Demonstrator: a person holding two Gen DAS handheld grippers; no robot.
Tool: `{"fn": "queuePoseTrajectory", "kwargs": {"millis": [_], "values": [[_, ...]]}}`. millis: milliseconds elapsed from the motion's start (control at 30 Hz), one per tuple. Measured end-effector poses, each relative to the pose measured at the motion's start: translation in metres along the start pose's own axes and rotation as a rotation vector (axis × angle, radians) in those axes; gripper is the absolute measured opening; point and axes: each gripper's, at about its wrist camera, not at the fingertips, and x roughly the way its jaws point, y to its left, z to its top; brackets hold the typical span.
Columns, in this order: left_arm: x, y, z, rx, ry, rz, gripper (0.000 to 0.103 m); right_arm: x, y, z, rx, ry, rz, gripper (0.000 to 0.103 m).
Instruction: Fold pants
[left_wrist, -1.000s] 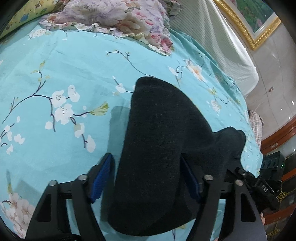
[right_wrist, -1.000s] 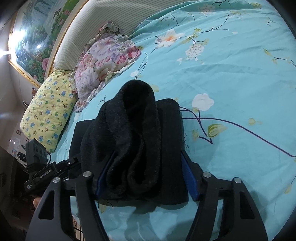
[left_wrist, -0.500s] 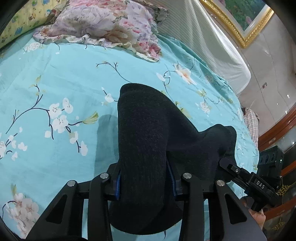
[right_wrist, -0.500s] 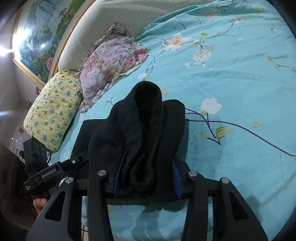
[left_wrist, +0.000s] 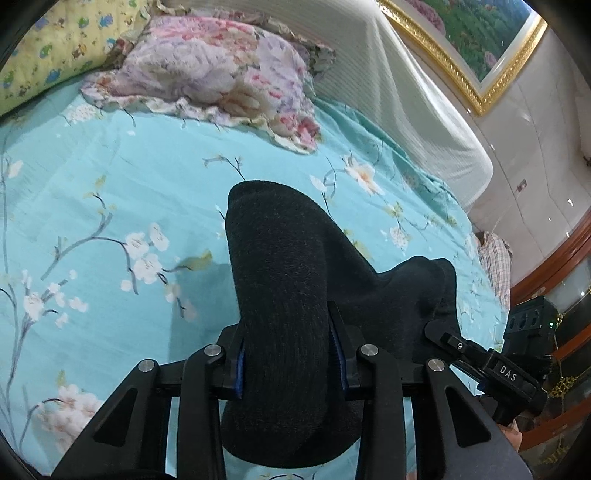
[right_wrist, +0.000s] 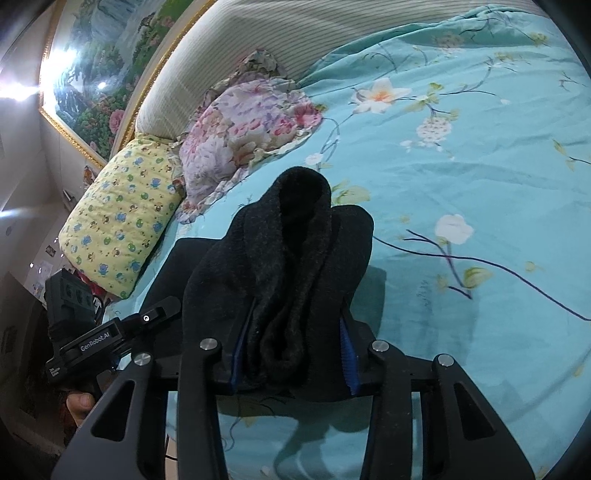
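Note:
The black pants (left_wrist: 288, 280) are bunched and held up between both grippers above the turquoise floral bedsheet (left_wrist: 110, 192). My left gripper (left_wrist: 291, 350) is shut on one thick fold of the pants. My right gripper (right_wrist: 291, 339) is shut on another bunched fold of the pants (right_wrist: 291, 251), whose fuzzy inner side shows. The right gripper also shows at the right edge of the left wrist view (left_wrist: 491, 369), and the left gripper at the left edge of the right wrist view (right_wrist: 107, 336). The fabric hides the fingertips.
A pink floral pillow (left_wrist: 221, 74) and a yellow patterned pillow (right_wrist: 122, 218) lie at the head of the bed by the striped headboard (left_wrist: 388, 85). A gold-framed painting (right_wrist: 96, 62) hangs above. Wooden furniture (left_wrist: 554, 266) stands past the bed's right edge.
Both grippers have closed from open onto the pants folds and lifted them; the view has tilted up toward the pillows.

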Motion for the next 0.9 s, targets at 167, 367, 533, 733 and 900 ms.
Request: {"fn": "queuePoseTrajectory", "kwargs": {"millis": [167,367,533,733,900], "values": [[-0.016,0.017,0.005,-0.034,-0.034,0.014,0.035,0.012,0.019,0.006,-0.034,0.011,0.024,0.043],[-0.032,0.041,0.015,-0.067,-0.074,0.049,0.035,0.032,0.045,0.014,-0.09,0.035,0.05,0.043],[-0.046,0.064,0.022,-0.101,-0.105,0.079,0.035,0.054,0.065,0.018,-0.121,0.061,0.077,0.043],[-0.057,0.09,0.031,-0.132,-0.137,0.113,0.035,0.084,0.089,0.026,-0.163,0.095,0.103,0.043],[-0.059,0.106,0.045,-0.142,-0.157,0.138,0.035,0.106,0.105,0.037,-0.197,0.108,0.121,0.043]]}}
